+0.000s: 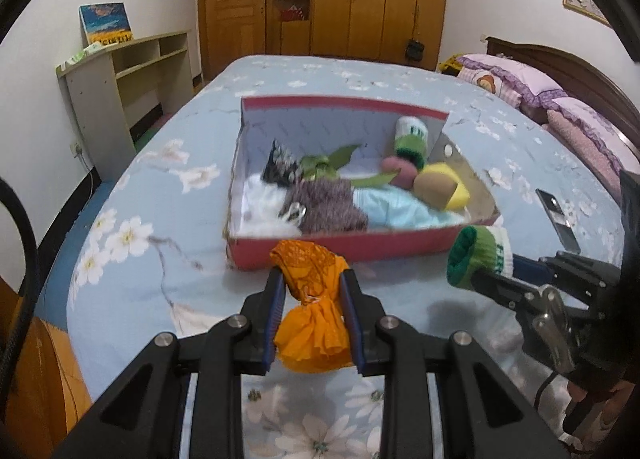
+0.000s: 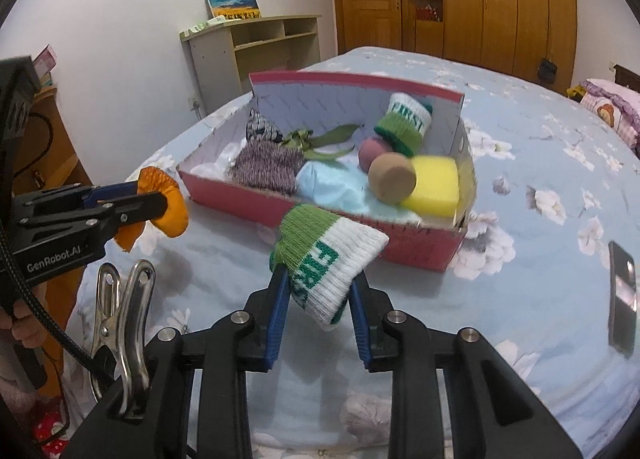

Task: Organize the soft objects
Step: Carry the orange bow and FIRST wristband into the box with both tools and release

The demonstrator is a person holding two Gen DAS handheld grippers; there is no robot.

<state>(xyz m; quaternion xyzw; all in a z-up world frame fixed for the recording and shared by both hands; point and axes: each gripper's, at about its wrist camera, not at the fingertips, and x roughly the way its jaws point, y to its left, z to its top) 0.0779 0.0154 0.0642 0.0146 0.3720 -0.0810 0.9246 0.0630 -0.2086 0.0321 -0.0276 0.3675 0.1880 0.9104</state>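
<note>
A red cardboard box (image 1: pixel 340 249) sits on the bed and holds several soft things: a matching green-and-white sock (image 1: pixel 411 137), a purple knit piece (image 1: pixel 326 205), a light blue cloth (image 1: pixel 394 209), a yellow sponge (image 1: pixel 454 185) and a green ribbon (image 1: pixel 328 161). My left gripper (image 1: pixel 312 279) is shut on an orange cloth bundle (image 1: pixel 314 315), just in front of the box's near wall. My right gripper (image 2: pixel 318 283) is shut on a green-and-white sock (image 2: pixel 328 255), held above the bed just before the box (image 2: pixel 416 245). Each gripper shows in the other's view.
A dark phone (image 2: pixel 622 291) lies on the blue flowered bedspread (image 2: pixel 540 219) right of the box. Pink pillows (image 1: pixel 532 87) and the headboard are at the far right. A shelf unit (image 1: pixel 124 79) stands left of the bed, wooden wardrobes behind.
</note>
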